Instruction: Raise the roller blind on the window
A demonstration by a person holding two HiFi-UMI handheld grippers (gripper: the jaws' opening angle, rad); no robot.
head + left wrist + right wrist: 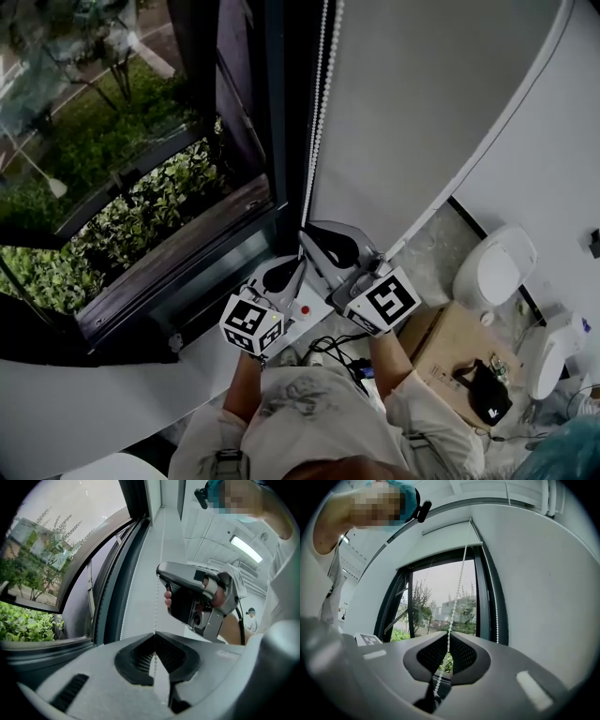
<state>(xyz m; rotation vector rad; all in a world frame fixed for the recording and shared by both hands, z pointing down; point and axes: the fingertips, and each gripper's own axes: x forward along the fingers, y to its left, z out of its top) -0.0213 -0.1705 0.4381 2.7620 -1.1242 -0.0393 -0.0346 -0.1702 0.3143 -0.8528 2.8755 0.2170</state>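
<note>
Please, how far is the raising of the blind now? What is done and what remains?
Mostly done: in the right gripper view the blind sits rolled near the top and the window glass shows bare. In hand: the left tongs are shut on the chain, and the right tongs look shut on it higher up. Left: perhaps a last pull, then letting the chain go.

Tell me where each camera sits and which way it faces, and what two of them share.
Head view: on the person's head, looking steeply down at the sill; forearms, left gripper and right gripper show.
Left gripper view: on the left gripper, facing level along the window; its jaws shut on the bead chain, right gripper beyond.
Right gripper view: on the right gripper, tilted up at the window; its jaws shut on the chain.
Shared: both gripper views show the chain.
</note>
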